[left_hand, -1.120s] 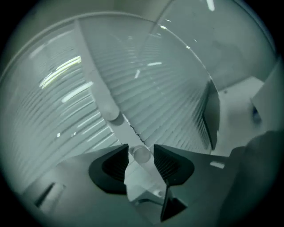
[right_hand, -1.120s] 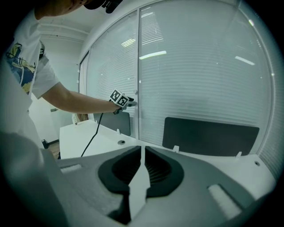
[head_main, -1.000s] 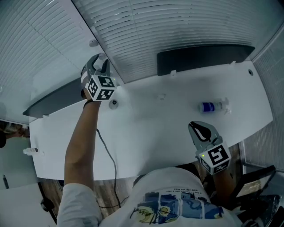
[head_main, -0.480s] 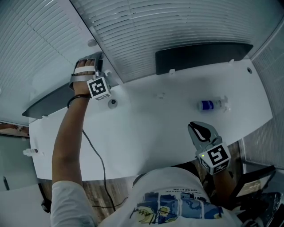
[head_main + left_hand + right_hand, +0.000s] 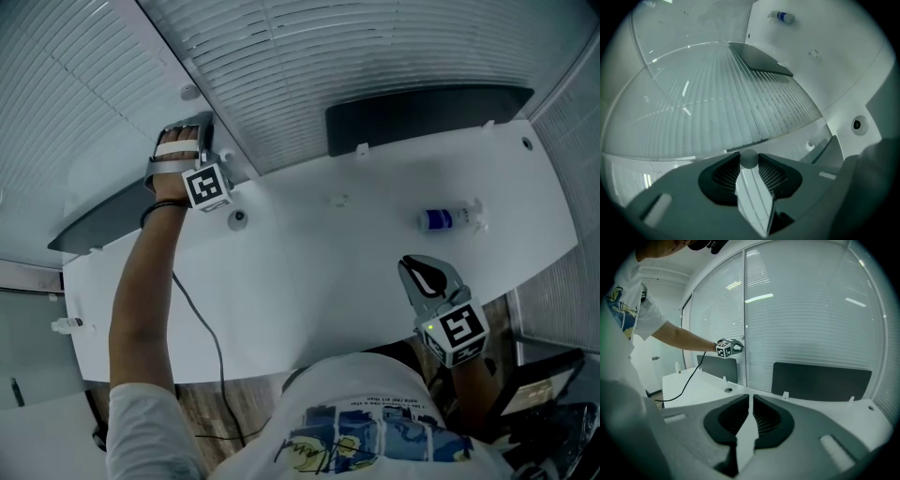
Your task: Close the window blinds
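Glazed partitions with window blinds (image 5: 375, 47) sealed behind the glass wrap round a white desk (image 5: 309, 281); two dark matte panels (image 5: 422, 117) stand along its far edge, and a small clear bottle (image 5: 441, 223) with a blue label lies on its side towards the right.

The left gripper (image 5: 204, 131) reaches up to the pale upright frame (image 5: 744, 310) between two panes. Over the last second the wrist has rolled: the marker cube, which showed two faces edge-on, now sits flat with the back of the strapped hand upward. The jaws have just been closing, and the left gripper view shows a round knob (image 5: 749, 159) pinched between their tips. It is small, smooth and grey, most likely the control that tilts the slats; the roll followed by a fresh pinch reads as a new hold taken for another twist.

The slats are thin, flat and pale, showing as fine parallel lines under glossy reflections of ceiling lights; whether they are fully shut cannot be told, so the task seems partway through.

The right gripper (image 5: 427, 272) hangs low over the near edge of the desk, well apart from the window; its ribbed dark pads meet at the tips with nothing between them. A thin black cable (image 5: 211, 328) trails off the front edge of the desk on the left.
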